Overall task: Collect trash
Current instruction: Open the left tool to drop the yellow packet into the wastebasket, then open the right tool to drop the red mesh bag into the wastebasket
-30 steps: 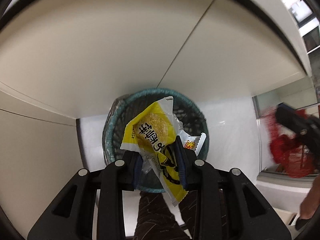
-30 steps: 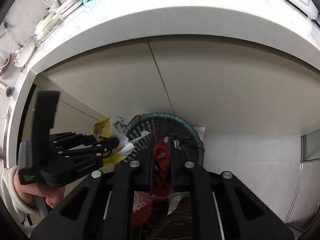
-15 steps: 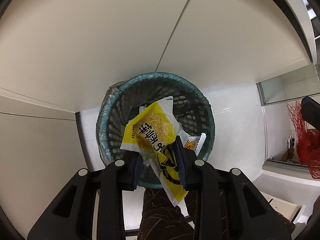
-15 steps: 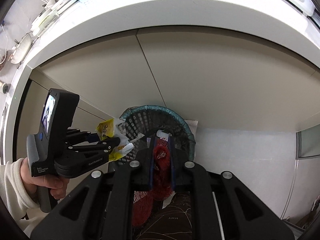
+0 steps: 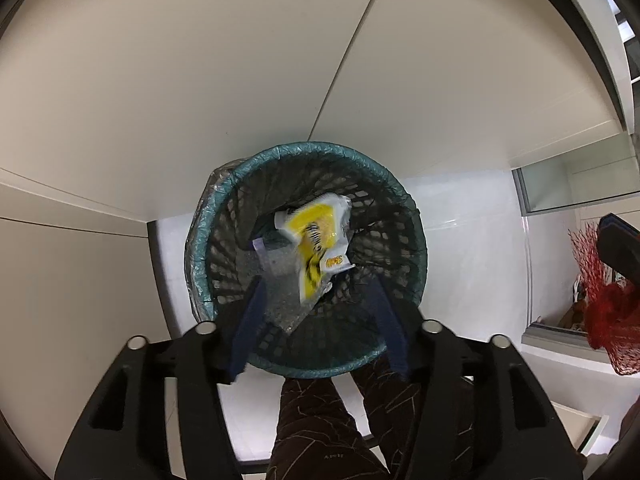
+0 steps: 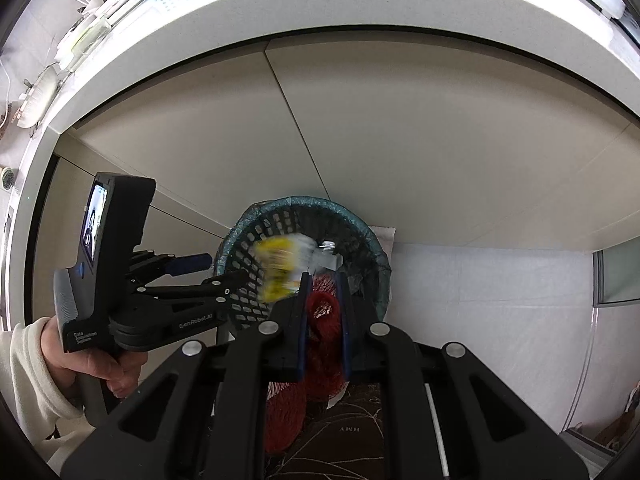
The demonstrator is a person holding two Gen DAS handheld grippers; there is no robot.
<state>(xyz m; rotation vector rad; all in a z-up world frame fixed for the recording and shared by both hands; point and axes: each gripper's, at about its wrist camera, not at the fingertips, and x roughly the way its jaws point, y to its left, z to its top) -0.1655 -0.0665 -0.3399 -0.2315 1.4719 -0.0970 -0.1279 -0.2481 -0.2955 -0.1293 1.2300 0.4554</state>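
A round mesh bin (image 5: 320, 148) with a teal liner stands on the floor below me. The jaws of my left gripper (image 5: 318, 312) are opening above it, with nothing between the pads. A yellow snack wrapper (image 5: 316, 236) is loose and falling inside the bin, with a small orange-print packet beside it. In the right wrist view the wrapper (image 6: 276, 268) is a yellow blur over the bin (image 6: 304, 202), just past the left gripper (image 6: 224, 268). My right gripper (image 6: 323, 280) is shut on a bunched red mesh net (image 6: 324, 308) above the bin's near rim. The net (image 5: 608, 312) also hangs at the right edge.
Beige cabinet doors (image 5: 240, 80) rise right behind the bin, under a white counter edge (image 6: 320, 12). White tiled floor (image 6: 480, 300) spreads to the right. A leg in dark patterned trousers (image 5: 320, 432) is below the grippers. A hand in a cream sleeve (image 6: 44, 360) holds the left gripper.
The left gripper's jaws have spread and let go of the yellow wrapper, which has dropped into the bin. The right gripper stays shut on the red net and has hardly moved.
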